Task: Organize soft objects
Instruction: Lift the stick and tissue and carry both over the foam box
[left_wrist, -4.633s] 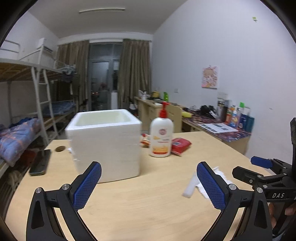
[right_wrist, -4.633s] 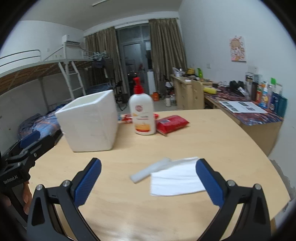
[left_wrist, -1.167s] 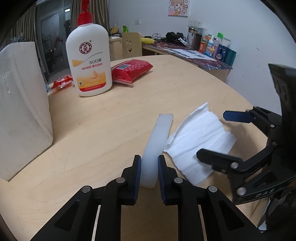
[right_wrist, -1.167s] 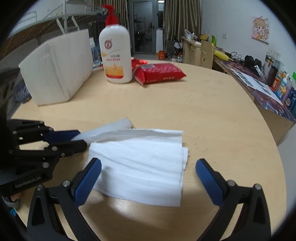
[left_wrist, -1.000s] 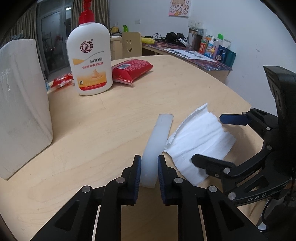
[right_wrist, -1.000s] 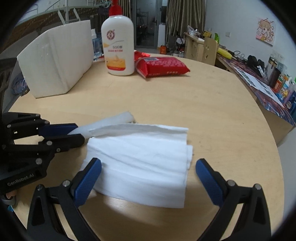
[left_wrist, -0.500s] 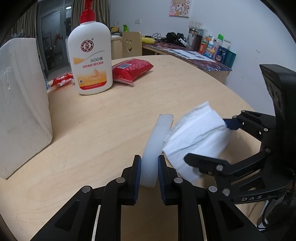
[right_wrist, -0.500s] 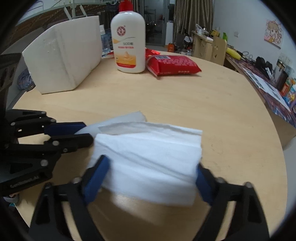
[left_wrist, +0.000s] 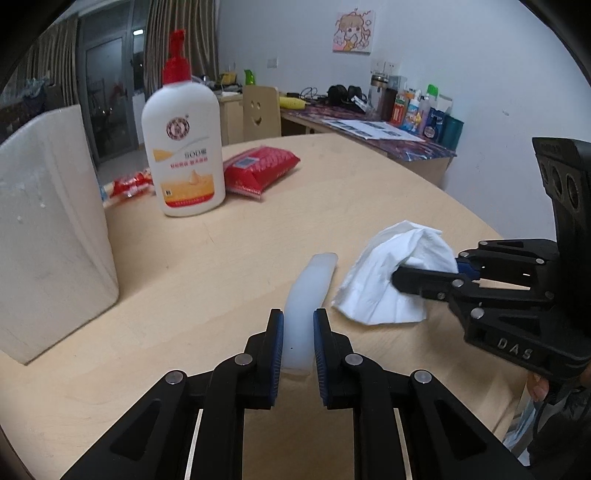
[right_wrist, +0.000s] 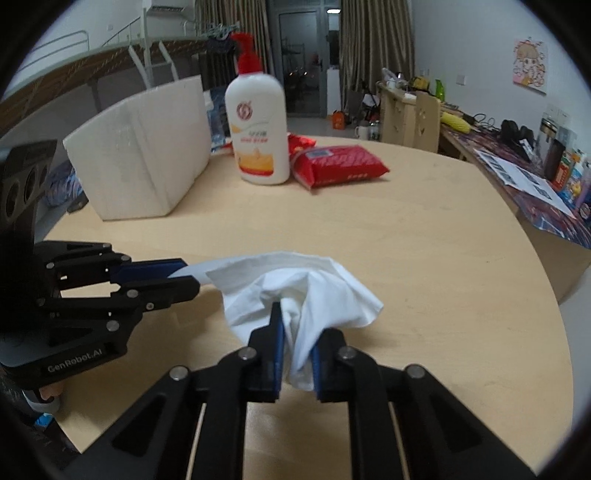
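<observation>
Soft items, largest first. Foam box (left_wrist: 51, 229): at the desk (right_wrist: 424, 240) left edge, apparent destination; looks stiff and light. Tissue (right_wrist: 295, 291): near the desk's front edge, bunched where the right gripper (right_wrist: 295, 354) is clamped on its near side. Judged very light, limp and tearable, so keep the bunched hold. Foam strip (left_wrist: 308, 295): just left of the tissue, near end pinched in the left gripper (left_wrist: 298, 345), far end on the desk. Likely light and flexible, may droop; an end grip should suffice. Lotion bottle (left_wrist: 183, 144) and red packet (left_wrist: 260, 166) sit toward the far edge.
</observation>
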